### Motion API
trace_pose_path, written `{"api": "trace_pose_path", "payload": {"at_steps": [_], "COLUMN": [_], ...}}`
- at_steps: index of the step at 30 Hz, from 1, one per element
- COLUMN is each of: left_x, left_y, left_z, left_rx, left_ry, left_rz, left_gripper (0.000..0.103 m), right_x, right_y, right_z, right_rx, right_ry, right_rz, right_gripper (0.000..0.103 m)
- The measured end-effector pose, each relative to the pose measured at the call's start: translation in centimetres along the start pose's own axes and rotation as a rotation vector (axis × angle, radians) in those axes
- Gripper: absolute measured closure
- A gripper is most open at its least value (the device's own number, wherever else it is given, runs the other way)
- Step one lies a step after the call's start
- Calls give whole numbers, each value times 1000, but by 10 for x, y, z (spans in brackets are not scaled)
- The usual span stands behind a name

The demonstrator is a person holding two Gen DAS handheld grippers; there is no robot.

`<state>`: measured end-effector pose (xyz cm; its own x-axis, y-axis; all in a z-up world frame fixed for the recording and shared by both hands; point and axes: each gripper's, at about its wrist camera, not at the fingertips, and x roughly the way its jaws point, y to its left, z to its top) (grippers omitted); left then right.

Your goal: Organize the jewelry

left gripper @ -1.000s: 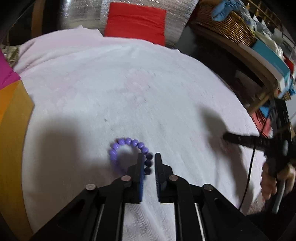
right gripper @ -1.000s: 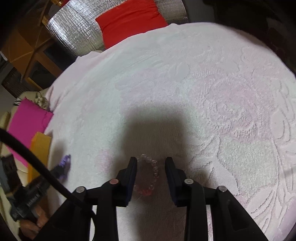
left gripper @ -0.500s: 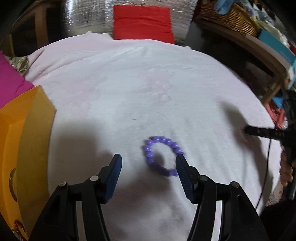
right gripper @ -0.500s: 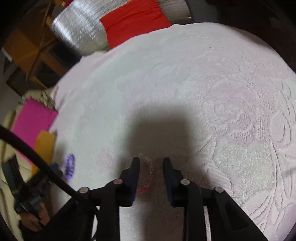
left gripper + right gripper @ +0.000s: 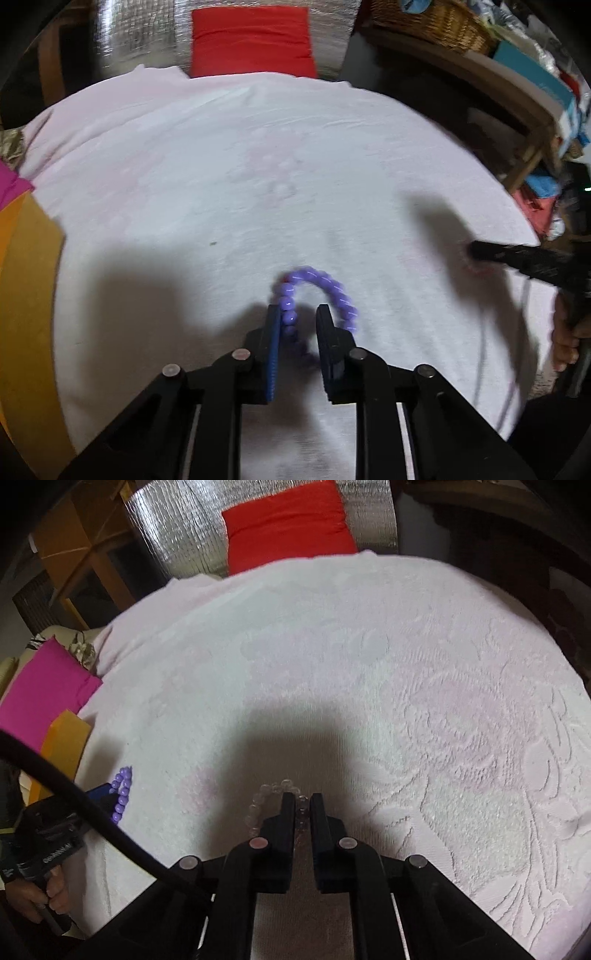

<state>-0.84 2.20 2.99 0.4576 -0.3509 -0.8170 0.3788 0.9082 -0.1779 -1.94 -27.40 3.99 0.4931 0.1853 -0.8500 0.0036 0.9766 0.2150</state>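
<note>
A purple bead bracelet (image 5: pixel 317 295) lies on the white embossed bedspread (image 5: pixel 258 177). My left gripper (image 5: pixel 298 314) has its jaws close around the bracelet's left strand; a small gap shows on the right side. The bracelet also shows in the right wrist view (image 5: pixel 122 794) at the left gripper's tips. My right gripper (image 5: pixel 303 801) is shut on a clear bead bracelet (image 5: pixel 266 801), whose loop sticks out to the left of the fingers. The right gripper also shows in the left wrist view (image 5: pixel 480 251), at the far right.
An orange box (image 5: pixel 26 314) and a magenta box (image 5: pixel 40 690) stand at the left edge of the bed. A red cushion (image 5: pixel 251 40) leans on a silver panel behind. A wicker basket (image 5: pixel 432 18) and cluttered shelves are at the right.
My left gripper opened wide, then closed in around the purple bracelet's left side. My right gripper closed from around the clear bracelet onto one strand of it.
</note>
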Motion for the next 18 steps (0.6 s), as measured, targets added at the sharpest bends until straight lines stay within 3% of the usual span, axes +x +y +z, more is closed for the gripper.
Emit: {"api": "trace_pose_path", "payload": {"at_steps": [2,5,13,15,18], "left_x": [0,5,13,14,10], "left_y": [-7,-8,-13,-16,-20], "left_z": [1,0,0,1,3], "left_rx": [36,60,82,92,89], "left_ry": [4,23,17,16,1], "left_rz": [-14,54,59,56,38], "left_gripper": [83,80,79,90,94], "right_x": [3,2,5,6,7], "right_y": [0,0,0,0,-1], "right_z": [0,1,2,2,1], "right_rx": [3,10,23,22,15], "right_ry": [9,9,10,8,7], "right_rz": [-5,-2,1,3,4], "right_gripper": [94,94,92,92,92]}}
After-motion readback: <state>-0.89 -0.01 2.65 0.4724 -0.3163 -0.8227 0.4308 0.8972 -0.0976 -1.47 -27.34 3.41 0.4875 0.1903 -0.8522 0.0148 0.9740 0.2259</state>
